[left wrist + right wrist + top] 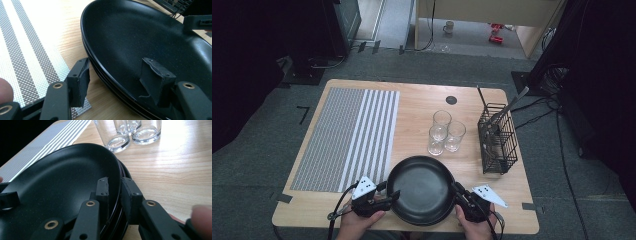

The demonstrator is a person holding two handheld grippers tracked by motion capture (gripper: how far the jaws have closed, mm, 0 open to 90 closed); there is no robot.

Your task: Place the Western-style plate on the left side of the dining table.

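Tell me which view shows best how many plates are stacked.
The left gripper view: the plates' layered rims show along the near edge, about three. The right gripper view shows stacked rims partly behind the tool. The high view shows one black disc.

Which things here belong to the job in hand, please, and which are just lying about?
In hand: stacked black plates, left gripper open astride the rim, right gripper clamped on the rim.

Lying about: striped placemat, three glasses, wire cutlery basket.
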